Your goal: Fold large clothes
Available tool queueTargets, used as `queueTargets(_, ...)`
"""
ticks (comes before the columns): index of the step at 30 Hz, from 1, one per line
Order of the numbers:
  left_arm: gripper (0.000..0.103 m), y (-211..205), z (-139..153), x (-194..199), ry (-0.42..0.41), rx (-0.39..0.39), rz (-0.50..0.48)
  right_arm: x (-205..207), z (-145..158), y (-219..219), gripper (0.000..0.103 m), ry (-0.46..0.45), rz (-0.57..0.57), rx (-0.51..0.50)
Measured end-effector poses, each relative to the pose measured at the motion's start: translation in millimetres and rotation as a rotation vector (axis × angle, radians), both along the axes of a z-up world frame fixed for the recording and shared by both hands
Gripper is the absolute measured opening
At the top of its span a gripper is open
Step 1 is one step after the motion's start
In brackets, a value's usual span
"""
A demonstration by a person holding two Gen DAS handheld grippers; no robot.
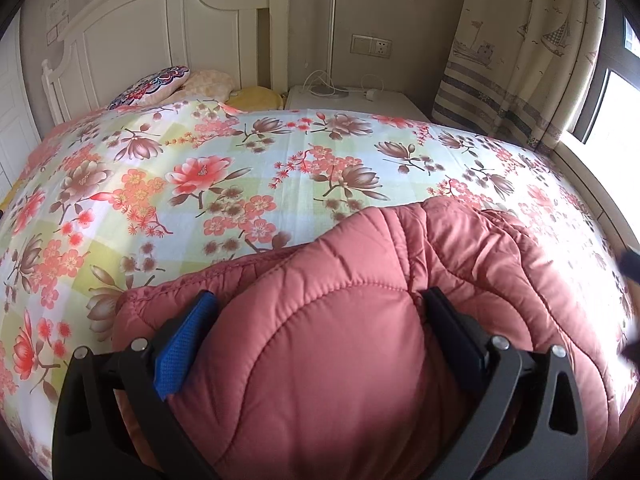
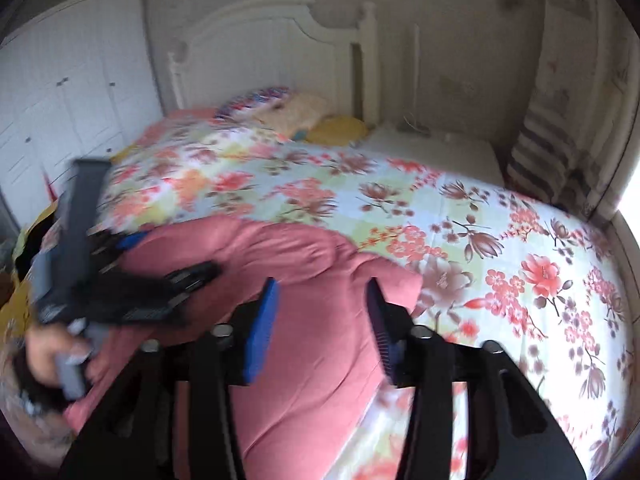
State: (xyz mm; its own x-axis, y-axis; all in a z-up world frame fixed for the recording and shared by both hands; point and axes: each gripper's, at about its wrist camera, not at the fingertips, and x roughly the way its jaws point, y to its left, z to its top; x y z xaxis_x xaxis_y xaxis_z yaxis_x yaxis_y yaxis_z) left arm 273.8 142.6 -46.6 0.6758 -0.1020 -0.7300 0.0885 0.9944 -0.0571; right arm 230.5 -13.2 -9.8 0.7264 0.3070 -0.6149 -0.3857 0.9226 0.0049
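Presently the pink quilted jacket [image 1: 360, 320] lies bunched on the bed's floral bedspread [image 1: 240, 168], at the near edge, filling the 6 o'clock part of the left wrist view and running from 6 toward 9 o'clock in the right wrist view.

The left hand-held gripper [image 1: 316, 304] straddles a thick puffed fold of the jacket, one finger on each side, pads against the fabric; judged a grip on the bulk. In the right wrist view that same tool appears at 9 o'clock, blurred, with a hand [image 2: 52, 356] on its handle.

The right hand-held gripper [image 2: 322, 292] stands with jaws parted above the jacket, nothing pinched between the pads; that view is smeared.

Pillows [image 1: 160, 84] sit at 11 o'clock by the white headboard [image 1: 168, 28]; a nightstand [image 1: 352, 104] at 12; a curtain [image 1: 520, 52] at 2.

Risks, as judgement: the padding is springy and slick, so the fold may open under only one grip. The left jaws span a thick wad, which may slip free when pulled. The jacket's near portion lies at the mattress edge and could slide off.
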Motion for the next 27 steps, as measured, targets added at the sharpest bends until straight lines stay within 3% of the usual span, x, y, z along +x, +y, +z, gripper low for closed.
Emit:
queueTargets(1,0.101,0,0,0,0.0,0.0,0.0,-14,-2,4,0.079,-0.025,0.018,-0.01)
queueTargets(2,0.101,0,0,0,0.001,-0.001,0.0,-30,-10,10,0.079,-0.043,0.04,-0.035)
queueTargets(4,0.101,-1,0,0,0.003,0.004,-0.006,-40,-41,29,0.079,0.006,0.061,-0.127)
queueTargets(6,0.101,-2,-1,0,0.007,0.011,-0.008,-49,-56,31,0.08,-0.048,0.038,-0.123)
queueTargets(10,0.101,-1,-2,2,0.017,0.013,-0.004,-55,-38,28,0.078,-0.002,0.005,-0.114)
queueTargets(13,0.101,2,-3,3,0.023,-0.007,-0.005,-88,-23,43,0.078,-0.125,0.035,-0.17)
queueTargets(14,0.101,2,-3,3,0.024,-0.009,-0.005,-97,-25,49,0.078,-0.155,0.046,-0.185)
queueTargets(16,0.101,2,-3,3,0.021,-0.012,-0.009,-99,-45,59,0.079,-0.114,0.049,-0.22)
queueTargets(18,0.101,-2,-2,3,0.024,0.007,-0.01,-101,-67,63,0.08,-0.16,0.032,-0.272)
queueTargets(23,0.101,-6,12,0,0.107,0.074,-0.007,-96,-65,62,0.08,-0.124,0.042,-0.269)
queueTargets(24,0.101,-5,18,-7,0.104,0.073,0.008,-97,-66,61,0.08,-0.126,0.042,-0.271)
queueTargets(27,0.101,-3,34,-39,-0.004,0.058,0.019,-99,-69,61,0.081,-0.134,0.037,-0.274)
